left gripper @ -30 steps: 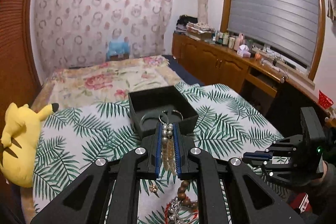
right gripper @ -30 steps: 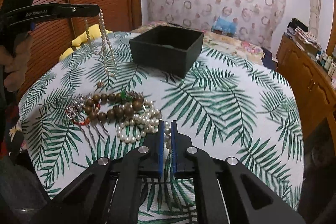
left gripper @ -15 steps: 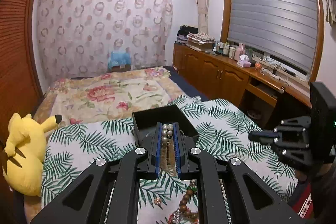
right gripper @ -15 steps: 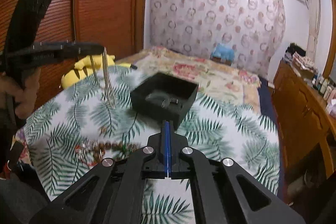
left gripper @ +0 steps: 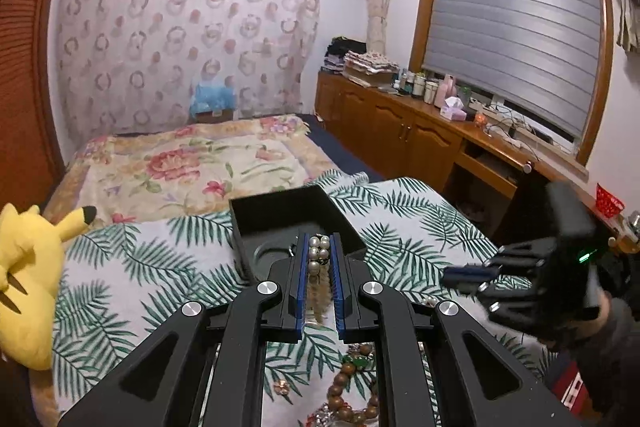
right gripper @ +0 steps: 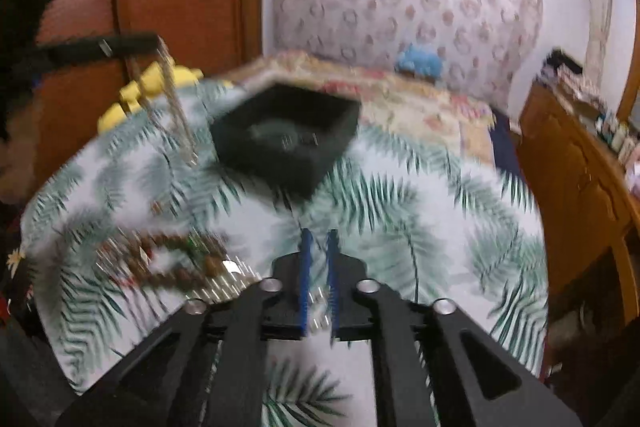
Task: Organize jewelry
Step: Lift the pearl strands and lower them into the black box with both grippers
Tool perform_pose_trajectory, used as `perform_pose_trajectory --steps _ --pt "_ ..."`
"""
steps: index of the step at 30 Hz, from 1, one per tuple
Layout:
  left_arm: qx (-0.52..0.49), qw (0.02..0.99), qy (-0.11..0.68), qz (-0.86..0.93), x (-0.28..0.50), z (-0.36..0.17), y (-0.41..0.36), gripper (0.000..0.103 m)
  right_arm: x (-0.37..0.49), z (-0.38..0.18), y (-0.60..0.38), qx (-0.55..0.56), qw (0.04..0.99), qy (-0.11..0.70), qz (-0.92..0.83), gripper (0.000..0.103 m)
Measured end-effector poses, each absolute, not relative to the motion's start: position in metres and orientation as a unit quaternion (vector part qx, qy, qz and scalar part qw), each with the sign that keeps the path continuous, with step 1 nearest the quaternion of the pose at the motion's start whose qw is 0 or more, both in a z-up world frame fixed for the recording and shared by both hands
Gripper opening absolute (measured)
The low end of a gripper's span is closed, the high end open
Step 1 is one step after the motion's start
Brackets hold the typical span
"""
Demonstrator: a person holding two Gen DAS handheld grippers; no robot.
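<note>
My left gripper (left gripper: 319, 241) is shut on a pearl necklace (left gripper: 319, 254) and holds it just above the near edge of the open black jewelry box (left gripper: 280, 217). In the blurred right wrist view the necklace (right gripper: 176, 115) hangs from the left gripper (right gripper: 154, 41), left of the box (right gripper: 286, 135). My right gripper (right gripper: 319, 239) hovers over the tablecloth with its jaws a narrow gap apart; nothing shows between the tips. It also shows in the left wrist view (left gripper: 470, 273). A pile of wooden beads and pearls (right gripper: 168, 259) lies on the table; it also shows in the left wrist view (left gripper: 352, 387).
The table wears a palm-leaf cloth (left gripper: 160, 267). A yellow plush toy (left gripper: 28, 267) sits at its left edge. A bed (left gripper: 192, 163) lies behind, and wooden cabinets (left gripper: 400, 131) run along the right wall.
My left gripper moved forward with the necklace, over the box's near edge. My right gripper tilted back down toward the table and its jaws parted slightly.
</note>
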State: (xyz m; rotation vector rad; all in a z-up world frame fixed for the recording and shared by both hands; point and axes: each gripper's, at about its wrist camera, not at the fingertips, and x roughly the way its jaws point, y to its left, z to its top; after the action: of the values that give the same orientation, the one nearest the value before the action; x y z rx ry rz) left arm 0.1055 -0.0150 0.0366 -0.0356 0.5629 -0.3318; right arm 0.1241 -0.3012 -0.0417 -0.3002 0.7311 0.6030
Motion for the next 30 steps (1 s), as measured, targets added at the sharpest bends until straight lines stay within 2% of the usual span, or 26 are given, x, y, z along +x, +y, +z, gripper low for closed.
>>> perform_pose_trajectory --steps 5,7,11,12,17,30 --pt "-0.017 0.943 0.282 -0.173 0.11 0.029 -0.02 0.009 0.132 -0.082 -0.303 -0.143 0.866 0.398 0.267 0.013" --pt "-0.015 0.943 0.283 -0.176 0.113 0.029 -0.023 0.009 0.137 -0.09 -0.302 -0.142 0.863 0.409 0.26 0.022" --pt "-0.013 0.942 0.284 -0.179 0.119 0.029 -0.023 0.009 0.143 -0.092 -0.298 -0.14 0.861 0.413 0.261 0.022" --pt "-0.014 0.941 0.285 -0.18 0.121 0.029 -0.023 0.009 0.144 -0.092 -0.297 -0.143 0.86 0.413 0.262 0.011" --pt "-0.018 0.94 0.288 -0.181 0.132 0.03 -0.021 0.009 0.148 -0.088 -0.296 -0.147 0.857 0.415 0.267 0.008" --pt "-0.016 0.945 0.281 -0.165 0.165 0.05 -0.013 0.009 0.152 0.027 -0.292 -0.133 0.897 0.301 0.294 0.008"
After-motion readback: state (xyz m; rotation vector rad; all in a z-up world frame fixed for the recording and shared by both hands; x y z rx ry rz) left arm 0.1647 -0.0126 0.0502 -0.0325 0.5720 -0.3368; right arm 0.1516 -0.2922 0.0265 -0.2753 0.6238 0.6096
